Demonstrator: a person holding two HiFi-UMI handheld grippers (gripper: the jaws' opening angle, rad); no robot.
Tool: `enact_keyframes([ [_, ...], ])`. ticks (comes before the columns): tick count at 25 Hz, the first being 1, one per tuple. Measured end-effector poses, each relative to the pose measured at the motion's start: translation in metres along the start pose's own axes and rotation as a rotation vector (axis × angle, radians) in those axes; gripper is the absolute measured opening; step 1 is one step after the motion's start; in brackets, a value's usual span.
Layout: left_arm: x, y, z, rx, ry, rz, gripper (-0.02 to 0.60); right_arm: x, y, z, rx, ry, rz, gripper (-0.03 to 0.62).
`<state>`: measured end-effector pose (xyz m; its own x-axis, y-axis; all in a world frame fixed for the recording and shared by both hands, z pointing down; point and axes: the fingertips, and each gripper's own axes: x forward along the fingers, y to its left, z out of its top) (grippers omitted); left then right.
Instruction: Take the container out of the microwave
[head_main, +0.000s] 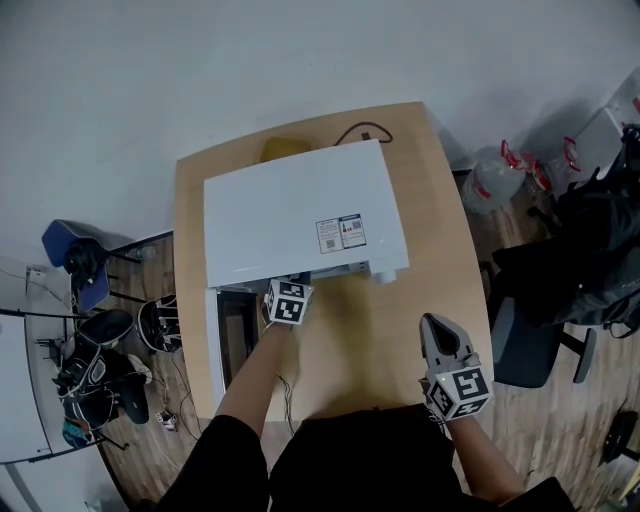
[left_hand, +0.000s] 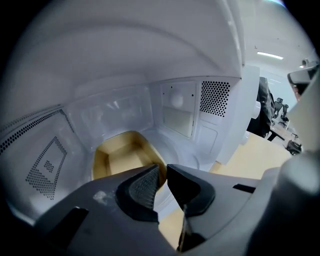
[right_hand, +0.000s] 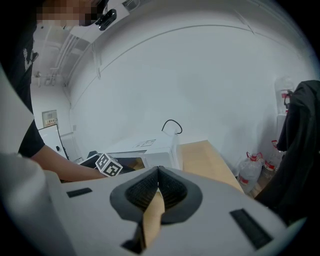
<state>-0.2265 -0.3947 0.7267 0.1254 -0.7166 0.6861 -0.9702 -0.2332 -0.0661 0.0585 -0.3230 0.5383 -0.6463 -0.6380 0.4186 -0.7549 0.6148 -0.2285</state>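
A white microwave (head_main: 300, 215) stands on the wooden table (head_main: 385, 340) with its door (head_main: 214, 350) swung open at the left. Inside its white cavity sits a shallow yellow container (left_hand: 122, 157). My left gripper (left_hand: 161, 181) reaches into the cavity, and its pads are shut on the container's near rim corner. In the head view only its marker cube (head_main: 288, 301) shows at the oven's mouth. My right gripper (head_main: 433, 325) hovers over the table's front right, shut and empty.
A black cable (head_main: 362, 131) runs behind the oven. Water jugs (head_main: 492, 180) and a dark chair (head_main: 535, 340) stand to the right of the table. A blue chair (head_main: 65, 245) and bags (head_main: 100, 380) lie on the floor at the left.
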Motion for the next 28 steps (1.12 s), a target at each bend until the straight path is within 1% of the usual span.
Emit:
enact_keyframes([
  [7, -0.012, -0.006, -0.003, 0.026, 0.003, 0.006, 0.026, -0.012, 0.011, -0.009, 0.001, 0.004, 0.002, 0.060],
  [11, -0.022, -0.011, -0.003, 0.040, -0.010, -0.006, 0.025, -0.021, 0.006, -0.008, 0.020, -0.022, -0.031, 0.060],
  [18, -0.044, -0.033, -0.010, 0.057, -0.020, -0.037, 0.025, -0.045, 0.004, -0.004, 0.041, -0.078, -0.082, 0.060],
  [22, -0.059, -0.044, -0.011, 0.059, -0.056, -0.047, 0.025, -0.055, 0.018, -0.004, 0.043, -0.101, -0.080, 0.060],
  [25, -0.077, -0.049, -0.013, 0.057, -0.066, -0.049, 0.025, -0.063, 0.039, 0.000, 0.048, -0.118, -0.054, 0.060],
  [28, -0.097, -0.057, -0.021, 0.065, -0.070, -0.052, 0.025, -0.077, 0.061, 0.005, 0.030, -0.141, -0.031, 0.060],
])
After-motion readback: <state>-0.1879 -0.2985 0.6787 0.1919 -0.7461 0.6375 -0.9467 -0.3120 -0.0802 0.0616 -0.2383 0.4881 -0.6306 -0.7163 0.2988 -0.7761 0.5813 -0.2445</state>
